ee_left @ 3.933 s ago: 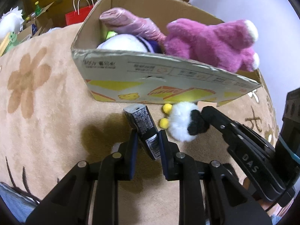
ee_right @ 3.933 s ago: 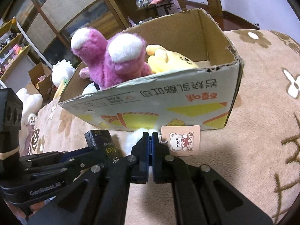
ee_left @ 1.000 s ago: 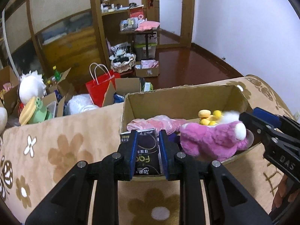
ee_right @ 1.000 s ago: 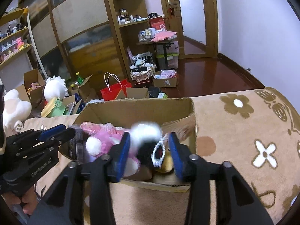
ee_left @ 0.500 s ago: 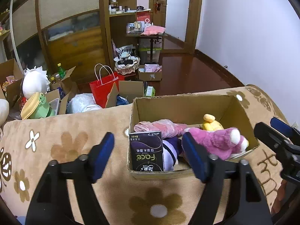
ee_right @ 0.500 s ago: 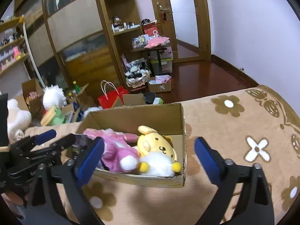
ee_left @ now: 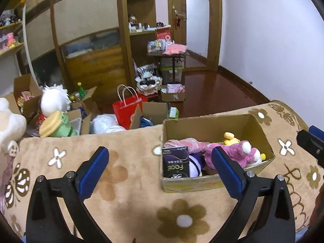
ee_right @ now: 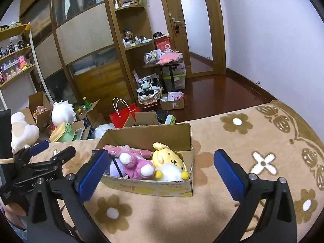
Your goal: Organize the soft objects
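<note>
Both my left claw (ee_left: 160, 162) and right claw (ee_right: 160, 165) are wide open and empty above the cardboard box (ee_right: 149, 187); I should withdraw without touching its rim.

White walls (ee_left: 263, 40), dark red wood floor (ee_right: 218, 97), wooden door frame (ee_right: 218, 26). Tall wood cabinet (ee_right: 85, 40) with shelves. Small cluttered table (ee_left: 168, 54). Red bag (ee_right: 121, 115), cardboard boxes on floor. Beige flowered blanket (ee_right: 253, 141) in foreground.

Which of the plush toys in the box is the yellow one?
The yellow dog plush at the right end of the cardboard box. The plush beside it is magenta pink with white paws, and the one behind that is purple and white.
</note>
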The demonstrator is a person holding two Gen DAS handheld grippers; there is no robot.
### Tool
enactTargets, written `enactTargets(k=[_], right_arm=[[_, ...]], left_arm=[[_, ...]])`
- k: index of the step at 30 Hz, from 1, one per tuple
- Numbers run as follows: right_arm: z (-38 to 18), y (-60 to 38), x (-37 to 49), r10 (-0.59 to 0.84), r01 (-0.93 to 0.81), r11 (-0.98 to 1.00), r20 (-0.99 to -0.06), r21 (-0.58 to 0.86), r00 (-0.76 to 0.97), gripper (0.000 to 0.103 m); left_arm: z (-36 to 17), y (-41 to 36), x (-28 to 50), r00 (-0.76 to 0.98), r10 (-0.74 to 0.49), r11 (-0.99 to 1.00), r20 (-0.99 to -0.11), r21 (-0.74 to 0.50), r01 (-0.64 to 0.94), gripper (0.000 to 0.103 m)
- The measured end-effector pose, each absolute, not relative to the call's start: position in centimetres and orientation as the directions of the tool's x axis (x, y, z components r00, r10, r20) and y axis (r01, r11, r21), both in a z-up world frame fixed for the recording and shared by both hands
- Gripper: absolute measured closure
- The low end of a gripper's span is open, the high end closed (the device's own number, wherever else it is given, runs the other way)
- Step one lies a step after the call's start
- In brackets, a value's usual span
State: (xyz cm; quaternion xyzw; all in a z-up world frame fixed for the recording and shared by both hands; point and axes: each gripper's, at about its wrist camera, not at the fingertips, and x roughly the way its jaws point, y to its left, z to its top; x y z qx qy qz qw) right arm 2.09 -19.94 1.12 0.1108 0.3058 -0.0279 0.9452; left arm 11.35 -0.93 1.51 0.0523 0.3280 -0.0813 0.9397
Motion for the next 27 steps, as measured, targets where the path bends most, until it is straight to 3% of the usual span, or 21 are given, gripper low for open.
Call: enactTargets(k=[15, 27], right_arm=[[3.8, -20.4, -3.4, -0.015, 0.136, 0.974, -0.545, 0.182, 0.838, 0.000], [2.3, -19.8, -6.8, -0.060, 0.157, 0.977, -0.525, 0.142, 0.849, 0.000]], left_arm=[[4.5, 0.6, 5.1, 0.820, -0.135, 0.977, -0.556, 0.062, 0.203, 0.002], [2.9, 0.8, 1.6, 0.845, -0.120, 0.974, -0.521, 0.103, 0.201, 0.002]])
